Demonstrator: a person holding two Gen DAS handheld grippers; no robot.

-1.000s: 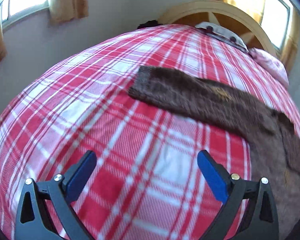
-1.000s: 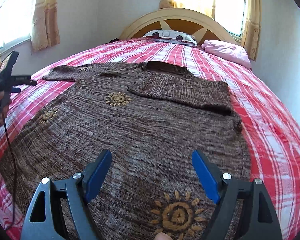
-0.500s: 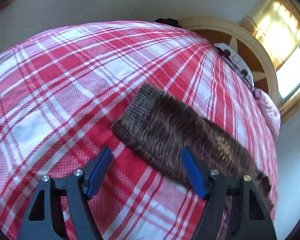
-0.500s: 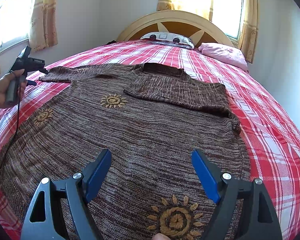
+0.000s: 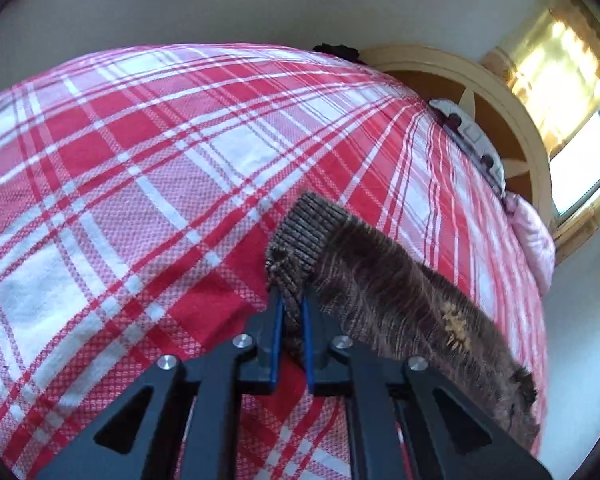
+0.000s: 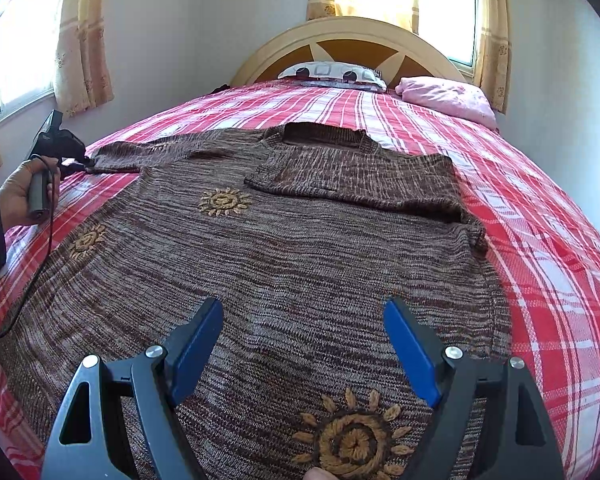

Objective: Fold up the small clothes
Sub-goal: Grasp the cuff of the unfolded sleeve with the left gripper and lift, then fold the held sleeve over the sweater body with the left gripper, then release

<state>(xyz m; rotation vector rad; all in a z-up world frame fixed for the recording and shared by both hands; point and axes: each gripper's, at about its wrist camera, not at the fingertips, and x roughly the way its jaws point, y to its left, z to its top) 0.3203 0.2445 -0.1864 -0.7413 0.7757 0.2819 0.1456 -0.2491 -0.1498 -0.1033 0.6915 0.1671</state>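
A brown knit sweater (image 6: 300,248) with embroidered suns lies flat on the bed, its right sleeve folded across the chest. Its left sleeve (image 5: 400,296) stretches out to the left. My left gripper (image 5: 291,304) is shut on the ribbed cuff (image 5: 300,236) of that sleeve; in the right wrist view it shows at the far left (image 6: 56,140) with the person's hand on it. My right gripper (image 6: 304,340) is open and empty, hovering over the sweater's lower hem.
The bed has a red and white plaid cover (image 5: 140,200). A patterned pillow (image 6: 332,74) and a pink pillow (image 6: 448,96) lie by the wooden headboard (image 6: 352,40). Walls and curtained windows surround the bed.
My left gripper moved forward to the sleeve cuff and shut on it. My right gripper stayed open over the hem.
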